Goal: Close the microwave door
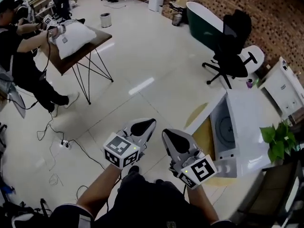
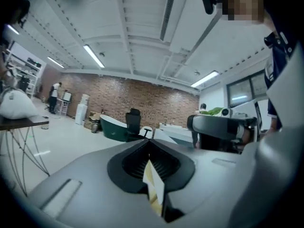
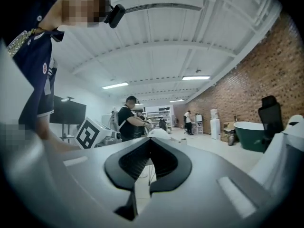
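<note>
The white microwave (image 1: 243, 120) stands at the person's right, beside a potted plant (image 1: 278, 139) and well apart from both grippers; its front faces the person and appears open, with a round shape visible inside. The black office chair (image 1: 232, 46) stands beyond it on the pale floor (image 1: 142, 56). The left gripper (image 1: 148, 124) and right gripper (image 1: 167, 135) are held side by side near the body, tips pointing away; each has its jaws brought together at the tips and grips nothing.
</note>
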`<state>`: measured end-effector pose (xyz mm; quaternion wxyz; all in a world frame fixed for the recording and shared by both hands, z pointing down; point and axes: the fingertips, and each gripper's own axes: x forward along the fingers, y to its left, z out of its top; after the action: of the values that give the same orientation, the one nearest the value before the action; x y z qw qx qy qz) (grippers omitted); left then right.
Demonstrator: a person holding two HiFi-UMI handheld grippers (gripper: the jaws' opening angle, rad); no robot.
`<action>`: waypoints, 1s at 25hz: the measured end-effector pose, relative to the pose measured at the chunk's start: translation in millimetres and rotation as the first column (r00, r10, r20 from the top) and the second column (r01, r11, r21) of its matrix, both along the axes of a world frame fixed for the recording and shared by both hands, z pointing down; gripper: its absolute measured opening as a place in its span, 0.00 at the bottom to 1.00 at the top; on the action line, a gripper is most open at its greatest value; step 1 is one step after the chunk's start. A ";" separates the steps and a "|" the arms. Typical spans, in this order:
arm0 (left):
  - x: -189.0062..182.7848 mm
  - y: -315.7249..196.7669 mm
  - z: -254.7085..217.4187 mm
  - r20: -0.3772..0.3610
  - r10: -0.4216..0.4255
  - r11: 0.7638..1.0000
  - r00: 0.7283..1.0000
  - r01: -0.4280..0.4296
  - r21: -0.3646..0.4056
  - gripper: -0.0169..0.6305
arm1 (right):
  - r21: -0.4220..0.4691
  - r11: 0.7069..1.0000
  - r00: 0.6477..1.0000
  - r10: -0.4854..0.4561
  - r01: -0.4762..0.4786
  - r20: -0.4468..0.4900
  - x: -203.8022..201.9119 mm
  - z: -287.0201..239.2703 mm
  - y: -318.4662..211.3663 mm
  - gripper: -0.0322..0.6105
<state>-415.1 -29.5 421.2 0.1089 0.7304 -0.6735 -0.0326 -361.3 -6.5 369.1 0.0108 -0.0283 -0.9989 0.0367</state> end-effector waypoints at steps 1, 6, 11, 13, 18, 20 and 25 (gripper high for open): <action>7.8 -9.4 -0.6 0.008 0.061 0.998 0.998 -0.061 -0.008 0.05 | -0.002 0.998 0.998 0.061 -0.061 0.005 8.4 -1.2 -6.3 0.05; 44.6 -42.3 4.9 0.021 0.254 0.967 0.967 -0.253 -0.043 0.05 | -0.006 0.955 0.955 0.296 -0.296 0.008 57.6 -4.4 -32.0 0.05; 76.2 -66.5 22.4 0.031 0.419 0.906 0.908 -0.415 -0.087 0.05 | -0.025 0.841 0.842 0.540 -0.540 -0.006 114.1 0.9 -51.3 0.05; 84.5 -70.5 25.3 0.036 0.461 0.885 0.887 -0.456 -0.094 0.05 | -0.029 0.791 0.792 0.610 -0.611 -0.013 133.6 2.0 -54.0 0.05; 96.5 -74.2 35.1 0.037 0.511 0.856 0.859 -0.505 -0.113 0.05 | -0.029 0.706 0.706 0.707 -0.708 -0.025 169.0 3.8 -56.1 0.05; 98.8 -75.5 37.8 0.035 0.519 0.851 0.854 -0.512 -0.118 0.05 | -0.028 0.687 0.687 0.726 -0.726 -0.026 177.5 3.9 -55.9 0.05; 106.2 -78.9 40.9 0.031 0.527 0.845 0.849 -0.519 -0.127 0.05 | -0.028 0.662 0.663 0.748 -0.749 -0.024 191.8 4.3 -57.1 0.05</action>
<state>-308.9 -108.4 462.1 0.1333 0.8795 -0.4529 0.0601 -169.4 -63.6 373.4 -0.0005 0.3841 -0.9216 0.0559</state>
